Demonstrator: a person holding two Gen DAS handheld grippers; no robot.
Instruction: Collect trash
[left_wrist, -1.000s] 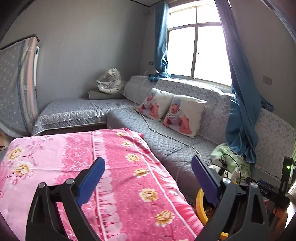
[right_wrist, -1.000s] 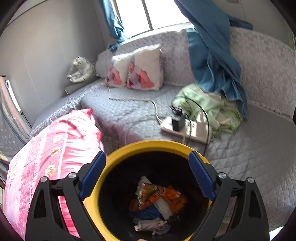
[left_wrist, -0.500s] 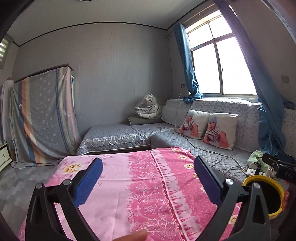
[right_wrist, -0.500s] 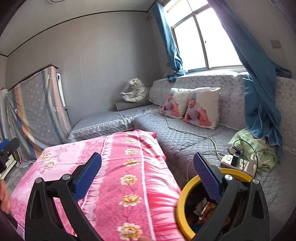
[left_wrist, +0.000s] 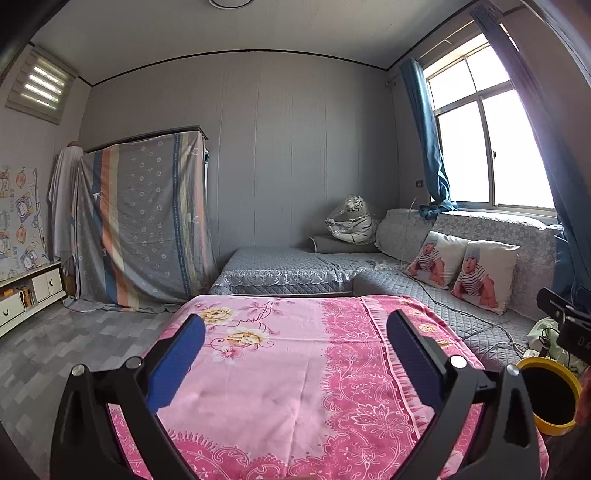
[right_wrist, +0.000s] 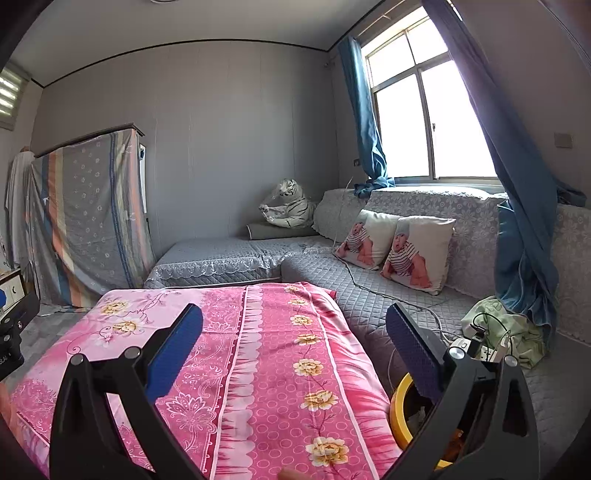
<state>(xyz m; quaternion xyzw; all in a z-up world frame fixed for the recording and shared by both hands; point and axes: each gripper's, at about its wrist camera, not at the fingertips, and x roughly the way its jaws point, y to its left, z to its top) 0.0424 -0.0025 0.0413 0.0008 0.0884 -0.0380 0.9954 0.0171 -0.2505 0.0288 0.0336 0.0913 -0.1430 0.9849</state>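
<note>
left tongs (left_wrist: 293, 360): blue pads spread wide, nothing between them, held level above the pink floral cloth (left_wrist: 280, 373) that covers the tabletop. right tongs (right_wrist: 293, 360): likewise spread wide and empty, over the same cloth, nearer its right-hand edge.

trash bin (left_wrist: 550, 397): yellow rim, dark inside, standing low beside the right edge of the tabletop, between it and the grey quilted sofa (left_wrist: 436, 288). in the right wrist view the bin (right_wrist: 400, 410) is mostly hidden behind the right finger; only an arc of rim and a glimpse of wrappers inside show. contents not readable from the left wrist view.

surroundings: white power strip (right_wrist: 476, 345) with cables lies on the sofa seat just behind the bin, next to a crumpled green cloth (right_wrist: 506, 328). two baby-print cushions (right_wrist: 391, 245) lean on the sofa back. no loose trash visible on the cloth.
</note>
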